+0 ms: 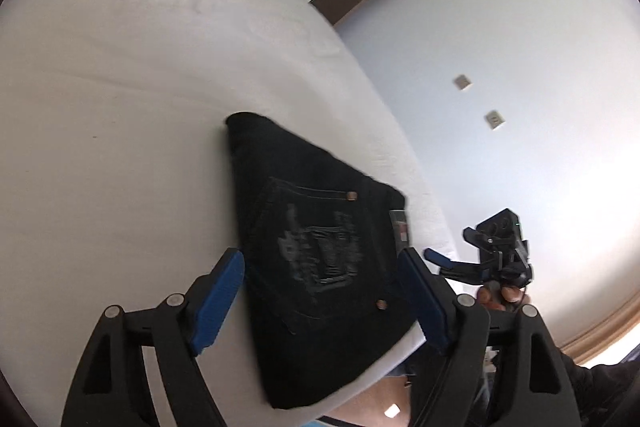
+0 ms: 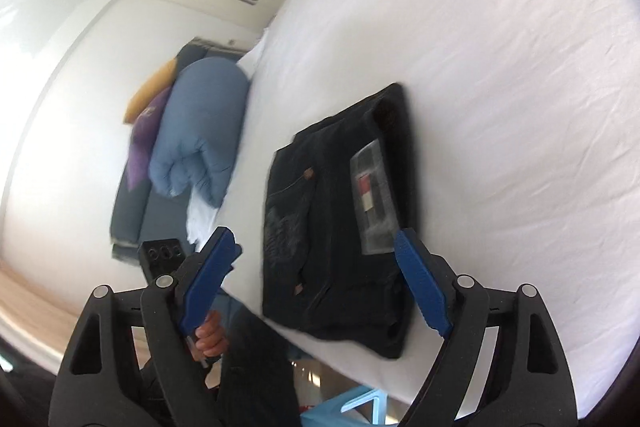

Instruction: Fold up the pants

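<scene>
Now black jeans (image 1: 316, 259) lie folded into a compact stack on the white bed (image 1: 120, 87), near its edge, back pocket and waist label facing up. Left gripper (image 1: 320, 291) hangs above the jeans, jaws wide, nothing between the blue pads. Right gripper (image 2: 320, 279) likewise over the jeans, jaws wide and empty. Blue duvet (image 2: 200, 131) sits bundled beyond the bed's far side.
</scene>
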Action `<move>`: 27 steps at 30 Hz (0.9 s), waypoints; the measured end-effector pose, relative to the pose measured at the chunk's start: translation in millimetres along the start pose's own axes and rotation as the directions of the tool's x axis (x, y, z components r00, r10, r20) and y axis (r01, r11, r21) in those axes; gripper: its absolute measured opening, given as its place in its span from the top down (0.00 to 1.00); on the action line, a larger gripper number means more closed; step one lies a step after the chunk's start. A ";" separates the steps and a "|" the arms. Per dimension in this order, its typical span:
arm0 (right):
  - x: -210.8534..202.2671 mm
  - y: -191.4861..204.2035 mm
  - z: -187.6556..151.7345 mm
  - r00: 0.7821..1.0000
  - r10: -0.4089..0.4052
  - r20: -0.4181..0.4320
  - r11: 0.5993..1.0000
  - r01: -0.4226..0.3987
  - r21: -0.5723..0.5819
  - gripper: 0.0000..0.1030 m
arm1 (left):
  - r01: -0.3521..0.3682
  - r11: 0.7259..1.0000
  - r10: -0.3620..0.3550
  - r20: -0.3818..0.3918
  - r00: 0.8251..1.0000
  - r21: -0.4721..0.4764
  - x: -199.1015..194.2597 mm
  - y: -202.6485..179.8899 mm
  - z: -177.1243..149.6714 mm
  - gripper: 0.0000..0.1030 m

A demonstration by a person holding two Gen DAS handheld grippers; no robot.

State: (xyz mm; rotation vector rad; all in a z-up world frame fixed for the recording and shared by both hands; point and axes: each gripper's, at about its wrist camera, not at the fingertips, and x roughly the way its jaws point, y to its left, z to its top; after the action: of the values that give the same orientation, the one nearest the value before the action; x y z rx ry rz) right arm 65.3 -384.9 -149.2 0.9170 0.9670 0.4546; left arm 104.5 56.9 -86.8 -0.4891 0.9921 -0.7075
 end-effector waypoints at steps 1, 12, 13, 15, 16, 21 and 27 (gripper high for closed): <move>6.4 -9.7 5.1 0.999 -0.039 -0.026 0.998 0.040 0.042 0.19 | -0.028 1.000 0.028 -0.027 0.999 -0.014 4.8 5.3 2.1 0.23; 59.2 -25.1 31.5 0.968 -0.176 -0.178 0.978 0.192 0.077 0.61 | -0.162 0.986 0.169 -0.207 0.964 0.048 54.1 13.6 6.2 0.36; 64.9 -25.8 32.0 0.965 -0.183 -0.190 0.977 0.201 0.078 0.62 | -0.174 0.983 0.182 -0.213 0.960 0.059 57.7 10.1 6.9 0.36; 71.0 -24.9 31.7 0.961 -0.195 -0.195 0.975 0.212 0.071 0.64 | -0.200 0.977 0.213 -0.221 0.952 0.079 63.6 6.4 7.8 0.37; 76.6 -23.0 28.6 0.960 -0.200 -0.195 0.974 0.217 0.071 0.66 | -0.210 0.973 0.226 -0.224 0.948 0.093 70.7 -2.3 8.6 0.42; 79.6 -13.0 24.5 0.940 -0.281 -0.192 0.959 0.284 -0.011 0.74 | -0.291 0.940 0.327 -0.225 0.918 0.179 85.1 -23.2 7.2 0.59; 72.4 32.5 20.5 0.895 -0.431 -0.117 0.890 0.400 -0.219 0.83 | -0.346 0.893 0.404 -0.172 0.898 0.288 78.8 -51.4 7.5 0.79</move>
State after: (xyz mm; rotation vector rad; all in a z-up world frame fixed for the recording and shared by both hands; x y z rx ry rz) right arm 122.1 -325.9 -153.5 0.4820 1.2139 0.2486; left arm 123.3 -35.2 -95.0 0.0155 1.1536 -0.5309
